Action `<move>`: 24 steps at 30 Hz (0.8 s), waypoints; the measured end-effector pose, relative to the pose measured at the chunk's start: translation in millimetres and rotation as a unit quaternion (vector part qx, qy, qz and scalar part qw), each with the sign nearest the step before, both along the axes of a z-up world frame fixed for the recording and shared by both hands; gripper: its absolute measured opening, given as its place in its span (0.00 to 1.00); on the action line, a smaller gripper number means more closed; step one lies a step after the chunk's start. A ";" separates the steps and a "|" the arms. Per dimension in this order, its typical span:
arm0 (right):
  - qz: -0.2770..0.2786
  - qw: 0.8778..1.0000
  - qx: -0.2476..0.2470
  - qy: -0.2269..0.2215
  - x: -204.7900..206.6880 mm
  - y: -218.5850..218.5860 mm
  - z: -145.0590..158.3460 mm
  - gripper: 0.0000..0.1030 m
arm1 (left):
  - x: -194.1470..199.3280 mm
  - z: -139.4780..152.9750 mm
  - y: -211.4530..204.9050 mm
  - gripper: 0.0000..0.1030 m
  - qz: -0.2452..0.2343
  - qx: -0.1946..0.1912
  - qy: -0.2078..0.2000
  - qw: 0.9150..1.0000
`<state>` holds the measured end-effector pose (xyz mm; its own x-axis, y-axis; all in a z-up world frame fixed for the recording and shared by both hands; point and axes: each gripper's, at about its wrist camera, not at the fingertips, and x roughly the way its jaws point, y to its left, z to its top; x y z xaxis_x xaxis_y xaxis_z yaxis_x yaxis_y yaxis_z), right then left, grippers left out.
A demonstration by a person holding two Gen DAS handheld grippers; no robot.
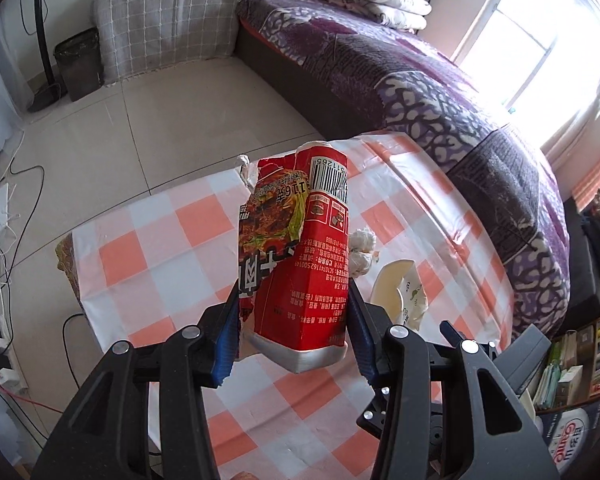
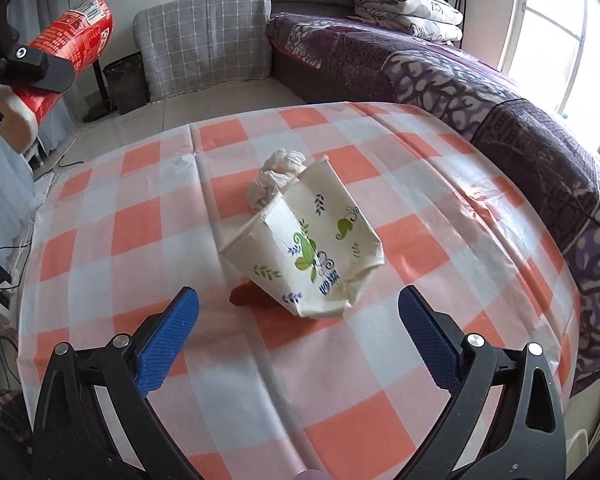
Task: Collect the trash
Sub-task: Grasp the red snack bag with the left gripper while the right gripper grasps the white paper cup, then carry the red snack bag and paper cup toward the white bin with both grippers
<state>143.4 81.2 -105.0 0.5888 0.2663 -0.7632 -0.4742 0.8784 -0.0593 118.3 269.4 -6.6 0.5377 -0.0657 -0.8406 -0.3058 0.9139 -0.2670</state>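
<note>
A torn red snack packet point(image 1: 300, 240) with a silver bottom seam stands upright between the blue pads of my left gripper point(image 1: 294, 292), which is shut on it, lifted above the checked table point(image 1: 160, 248). The right wrist view shows the same packet point(image 2: 76, 36) high at the left. My right gripper point(image 2: 298, 296) is open, low over the table point(image 2: 140, 220). Just ahead of its fingertips lies a crushed white paper cup point(image 2: 312, 240) with green leaf print. Crumpled white tissue point(image 2: 276, 176) lies behind the cup. A small red-brown scrap point(image 2: 248, 298) pokes out from under it.
A dark waste bin point(image 1: 78, 64) stands on the tiled floor beside a grey checked seat point(image 1: 168, 20), beyond the table's far edge. A bed with a purple cover point(image 1: 420, 80) runs along the right. Cables and a power strip point(image 1: 0, 352) lie on the floor at left.
</note>
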 end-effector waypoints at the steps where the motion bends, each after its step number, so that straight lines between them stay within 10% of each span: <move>1: -0.001 1.000 0.002 -0.001 3.1 3.3 0.0 0.93 | -0.4 -0.7 0.5 0.46 0.001 -0.003 0.001 1.000; 4: 0.000 1.000 -0.013 -0.004 12.3 12.3 -4.3 0.89 | -1.9 -3.2 2.7 0.46 0.003 -0.011 0.006 1.000; 8: 0.000 0.999 -0.029 0.014 22.1 13.8 -12.8 0.39 | -1.2 -3.6 0.6 0.46 0.000 -0.009 0.006 1.000; 12: -0.016 1.000 0.014 0.014 24.4 -2.5 -4.3 0.17 | -0.8 -0.7 -5.6 0.46 -0.008 -0.005 -0.002 1.000; 24: -0.060 0.994 0.090 -0.015 5.6 -53.2 52.0 0.15 | -1.0 12.5 -32.3 0.46 -0.027 0.000 -0.029 0.999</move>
